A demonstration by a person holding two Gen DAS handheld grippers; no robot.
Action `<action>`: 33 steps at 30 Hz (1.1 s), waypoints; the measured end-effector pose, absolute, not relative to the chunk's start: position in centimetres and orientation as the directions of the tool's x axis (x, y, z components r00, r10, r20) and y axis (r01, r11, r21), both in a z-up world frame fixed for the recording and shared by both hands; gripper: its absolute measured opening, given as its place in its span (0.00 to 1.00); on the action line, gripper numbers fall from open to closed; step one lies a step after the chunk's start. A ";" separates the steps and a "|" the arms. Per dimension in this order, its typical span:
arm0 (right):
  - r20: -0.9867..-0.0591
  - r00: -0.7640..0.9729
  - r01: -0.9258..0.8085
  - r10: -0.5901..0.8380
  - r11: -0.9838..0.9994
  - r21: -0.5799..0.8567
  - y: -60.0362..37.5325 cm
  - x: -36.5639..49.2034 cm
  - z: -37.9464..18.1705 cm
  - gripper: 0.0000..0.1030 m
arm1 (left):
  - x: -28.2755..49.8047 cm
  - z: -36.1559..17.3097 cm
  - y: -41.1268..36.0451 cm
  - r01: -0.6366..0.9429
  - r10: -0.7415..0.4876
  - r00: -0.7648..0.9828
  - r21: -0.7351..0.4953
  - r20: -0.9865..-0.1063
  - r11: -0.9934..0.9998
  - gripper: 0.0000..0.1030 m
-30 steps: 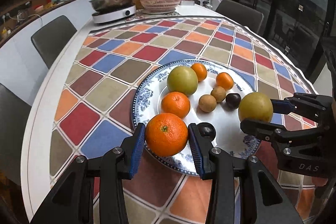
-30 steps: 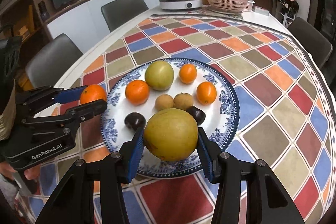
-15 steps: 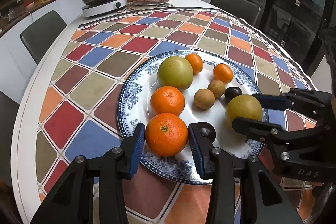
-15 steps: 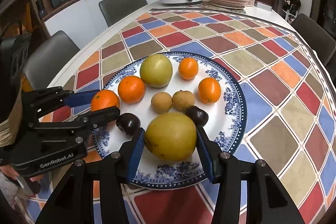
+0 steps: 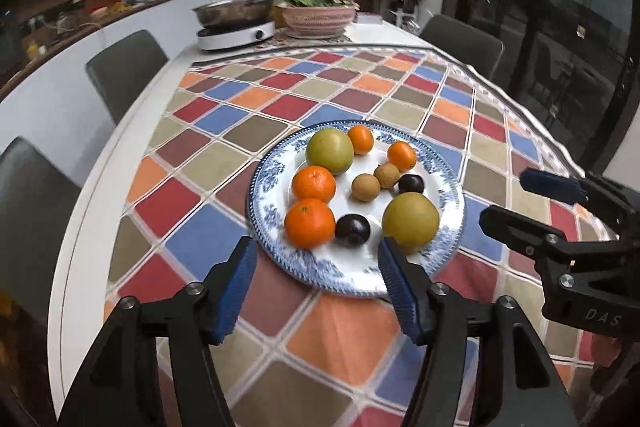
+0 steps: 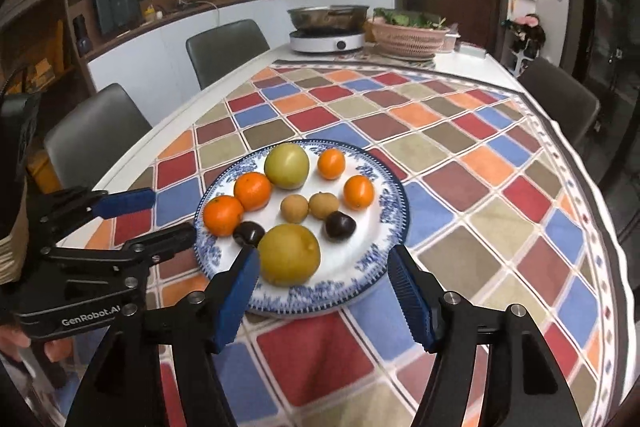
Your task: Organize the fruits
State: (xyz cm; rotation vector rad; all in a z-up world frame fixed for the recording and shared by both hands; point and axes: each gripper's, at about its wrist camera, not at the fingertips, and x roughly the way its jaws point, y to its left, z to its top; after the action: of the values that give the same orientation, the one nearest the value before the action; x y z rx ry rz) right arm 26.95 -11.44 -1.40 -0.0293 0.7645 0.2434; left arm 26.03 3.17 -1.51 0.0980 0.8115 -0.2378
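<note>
A blue-and-white plate [image 5: 276, 247] [image 6: 376, 251] on the checked tablecloth holds several fruits. An orange [image 5: 309, 223] [image 6: 223, 215] lies at its near left, a yellow-green pear [image 5: 410, 221] [image 6: 289, 254] at its near right, two dark plums [image 5: 352, 230] [image 6: 340, 225] between them. Further back lie another orange [image 5: 314, 183], a green pear [image 5: 329, 151], two small tangerines [image 5: 360, 139] and two brown longans [image 5: 365, 187]. My left gripper [image 5: 318, 285] [image 6: 148, 215] is open and empty, just short of the plate. My right gripper [image 6: 322, 293] [image 5: 516, 201] is open and empty, behind the yellow-green pear.
A hotplate with a steel pan [image 5: 236, 23] [image 6: 328, 27] and a pink basket of greens [image 5: 318, 15] [image 6: 410, 33] stand at the table's far end. Grey chairs [image 5: 124, 71] [image 6: 226, 47] line the left side, another [image 5: 460, 39] the far right. The table edge curves close on both sides.
Both grippers have opened and let go: the orange and the yellow-green pear now lie on the plate. Both grippers have drawn back from the plate.
</note>
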 end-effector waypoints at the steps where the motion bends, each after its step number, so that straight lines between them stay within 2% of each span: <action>1: -0.685 0.700 -0.220 0.203 0.973 0.063 -11.7 26.3 -1.1 0.70 | 25.4 -1.2 3.3 0.236 -0.169 0.669 -0.009 -0.723 0.972 0.65; 3: -0.674 0.714 -0.200 0.190 0.978 0.064 -12.2 24.9 -0.6 0.75 | 24.0 -0.6 3.4 0.206 -0.155 0.686 -0.014 -0.711 0.978 0.70; 8: -0.652 0.739 -0.169 0.167 0.984 0.060 -13.2 21.8 0.5 0.76 | 20.2 0.6 3.2 0.161 -0.129 0.723 -0.016 -0.679 0.987 0.85; 11: -0.644 0.747 -0.166 0.167 0.984 0.062 -13.6 19.7 0.9 0.81 | 17.9 1.0 2.9 0.143 -0.106 0.742 0.001 -0.662 0.990 0.93; 20: -0.610 0.779 -0.159 0.149 0.987 0.038 -14.2 14.3 1.2 0.81 | 12.9 1.3 2.8 0.093 -0.070 0.750 0.000 -0.657 0.996 0.97; 33: -0.559 0.818 -0.154 0.135 0.988 0.013 -14.8 9.4 2.7 0.81 | 8.3 3.0 2.1 0.082 -0.043 0.800 0.039 -0.599 0.996 0.99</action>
State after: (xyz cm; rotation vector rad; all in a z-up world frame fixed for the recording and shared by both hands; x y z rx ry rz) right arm 9.44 -14.76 2.72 -0.0328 0.5927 0.1541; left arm 8.32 2.14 2.96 0.0643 0.6409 -0.0670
